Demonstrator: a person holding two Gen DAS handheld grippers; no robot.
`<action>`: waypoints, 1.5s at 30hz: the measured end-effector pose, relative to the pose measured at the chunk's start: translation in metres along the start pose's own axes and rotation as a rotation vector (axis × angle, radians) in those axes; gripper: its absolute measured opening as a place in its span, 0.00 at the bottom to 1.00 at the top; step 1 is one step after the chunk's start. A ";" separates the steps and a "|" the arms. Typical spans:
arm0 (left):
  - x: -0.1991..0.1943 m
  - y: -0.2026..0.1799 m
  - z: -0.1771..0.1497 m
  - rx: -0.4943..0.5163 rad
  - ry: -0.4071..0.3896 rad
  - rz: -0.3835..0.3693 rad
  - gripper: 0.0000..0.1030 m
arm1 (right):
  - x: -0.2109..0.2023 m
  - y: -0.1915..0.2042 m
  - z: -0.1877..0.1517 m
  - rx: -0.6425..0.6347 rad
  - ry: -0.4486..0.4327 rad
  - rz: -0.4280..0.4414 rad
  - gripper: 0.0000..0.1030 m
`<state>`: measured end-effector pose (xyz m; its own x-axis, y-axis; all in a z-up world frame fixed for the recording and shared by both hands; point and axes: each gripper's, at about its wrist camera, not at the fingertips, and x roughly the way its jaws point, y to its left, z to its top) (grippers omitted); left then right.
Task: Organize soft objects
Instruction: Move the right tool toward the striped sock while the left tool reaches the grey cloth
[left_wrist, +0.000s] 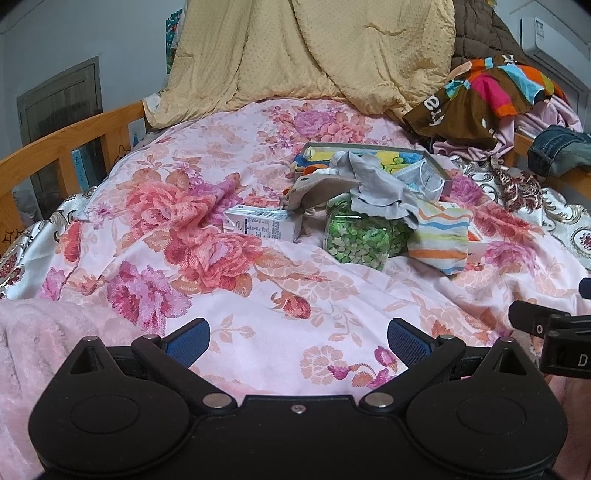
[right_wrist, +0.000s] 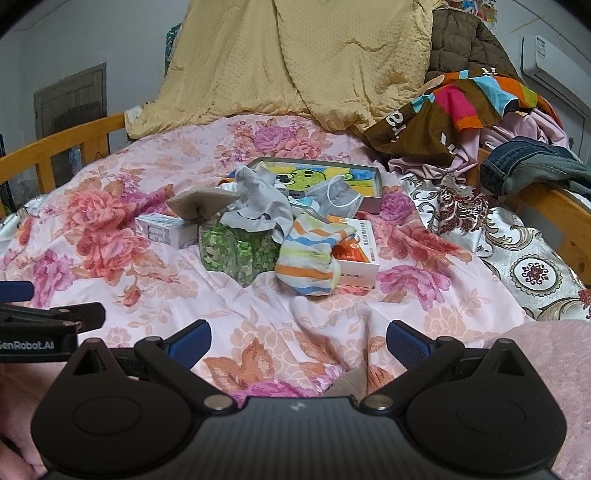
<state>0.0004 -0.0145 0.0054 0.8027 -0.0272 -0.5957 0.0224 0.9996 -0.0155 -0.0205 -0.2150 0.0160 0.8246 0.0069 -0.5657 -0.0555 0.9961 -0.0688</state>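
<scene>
A small heap lies mid-bed on the floral quilt (left_wrist: 258, 295). A striped sock (left_wrist: 439, 236) (right_wrist: 310, 254), a grey cloth (left_wrist: 376, 192) (right_wrist: 258, 206), a beige soft piece (left_wrist: 317, 188) (right_wrist: 199, 203) and a grey face mask (left_wrist: 428, 177) (right_wrist: 340, 199) lie among it. The grey cloth drapes over a jar of green bits (left_wrist: 362, 240) (right_wrist: 236, 251). My left gripper (left_wrist: 298, 341) and right gripper (right_wrist: 298, 343) are both open and empty, low over the quilt, well short of the heap.
A shallow box with a cartoon picture (right_wrist: 317, 177) sits behind the heap. A white carton (left_wrist: 262, 223), an orange-white box (right_wrist: 358, 258), a yellow blanket (left_wrist: 303, 55), a clothes pile (right_wrist: 480, 103), jeans (right_wrist: 532, 166) and wooden bed rails (left_wrist: 74, 147) surround it.
</scene>
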 end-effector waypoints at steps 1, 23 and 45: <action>-0.002 0.001 0.001 -0.002 -0.001 -0.006 0.99 | 0.000 -0.001 0.000 0.005 0.001 0.005 1.00; 0.047 0.004 0.080 0.045 0.017 -0.147 0.99 | 0.043 -0.002 0.049 -0.100 0.073 0.132 1.00; 0.148 -0.030 0.131 0.086 -0.023 -0.390 0.98 | 0.154 -0.063 0.117 -0.271 0.201 0.384 1.00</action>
<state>0.1964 -0.0486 0.0226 0.7371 -0.4057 -0.5405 0.3769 0.9106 -0.1695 0.1754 -0.2663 0.0292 0.5930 0.3248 -0.7368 -0.4996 0.8660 -0.0203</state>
